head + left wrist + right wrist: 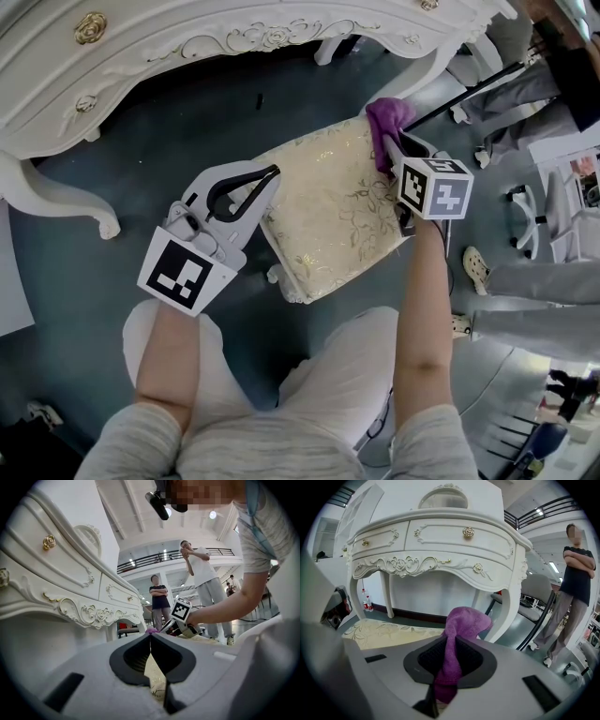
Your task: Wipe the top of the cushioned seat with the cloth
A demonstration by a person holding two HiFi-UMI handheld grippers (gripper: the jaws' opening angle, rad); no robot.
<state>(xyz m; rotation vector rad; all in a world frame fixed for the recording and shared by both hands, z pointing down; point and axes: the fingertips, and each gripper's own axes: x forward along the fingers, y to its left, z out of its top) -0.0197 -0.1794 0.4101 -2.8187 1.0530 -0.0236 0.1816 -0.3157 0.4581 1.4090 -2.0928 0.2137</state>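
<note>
The cushioned seat [328, 211] is cream with a gold flower pattern and stands in the middle of the head view. A purple cloth [387, 122] hangs over its far right corner. My right gripper [388, 142] is shut on the cloth. In the right gripper view the cloth [459, 630] is bunched upright between the jaws, with the seat [389, 632] to the left. My left gripper [275, 173] is shut and empty, its tips at the seat's left edge. In the left gripper view its jaws [150, 635] meet in front of the seat fabric [157, 677].
A white carved dressing table [187, 37] stands just beyond the seat, with one curved leg [56, 202] at the left. Two people [201, 588] stand behind the seat, near a chair with black legs [534, 602]. My own knees [347, 375] are close to the seat's near edge.
</note>
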